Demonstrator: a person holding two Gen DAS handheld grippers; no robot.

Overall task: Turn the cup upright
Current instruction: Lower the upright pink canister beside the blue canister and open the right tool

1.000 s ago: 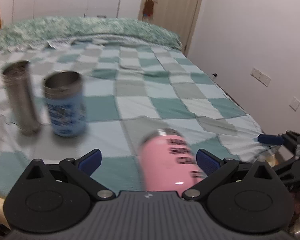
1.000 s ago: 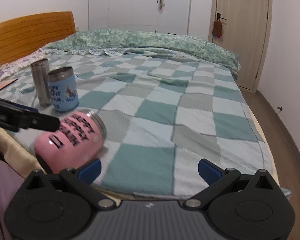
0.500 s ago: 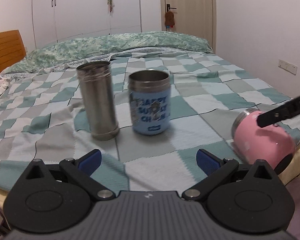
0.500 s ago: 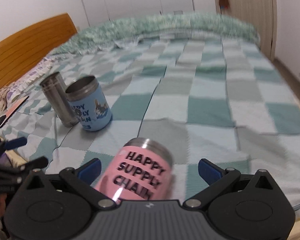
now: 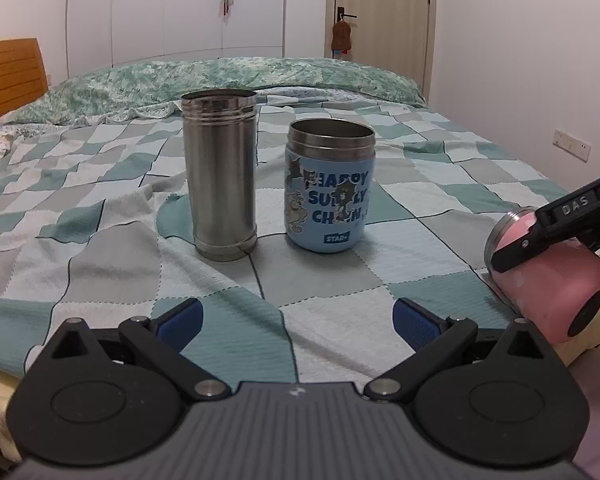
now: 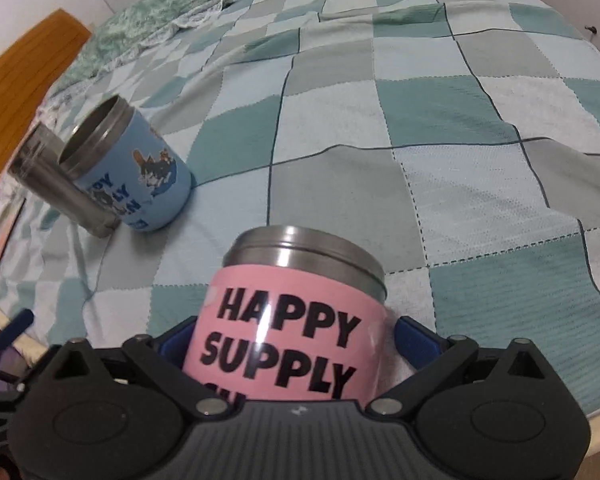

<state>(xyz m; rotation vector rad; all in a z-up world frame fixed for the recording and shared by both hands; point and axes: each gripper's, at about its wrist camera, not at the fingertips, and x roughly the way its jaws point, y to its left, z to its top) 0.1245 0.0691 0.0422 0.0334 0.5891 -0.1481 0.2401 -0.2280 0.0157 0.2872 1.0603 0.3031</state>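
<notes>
1. Since the earlier pictures, the right gripper (image 6: 292,344) has come down around the pink cup (image 6: 292,320), which then lay ahead of its fingers. The left gripper (image 5: 298,320) has swung away from that cup to face the two standing cups.

2. Left wrist view: the left gripper hangs low and level over the near edge of the bed (image 5: 100,248), jaws spread with nothing between them. It seems parked there to leave room. The steel cup (image 5: 220,176) and blue cup (image 5: 330,190) stand upright, mouths up, near each other but apart. At the far right the pink cup (image 5: 548,280) lies on its side at the bed's edge, steel rim pointing inward, with a black finger of the right gripper crossing over it.

3. Right wrist view: the right gripper points steeply down at the bed. The pink cup sits between its blue pads (image 6: 414,342), which reach both sides of the body; whether they press firmly I cannot tell, though a grip looks begun. Holding it mid-body would let the wrist turn the rim upward.
</notes>
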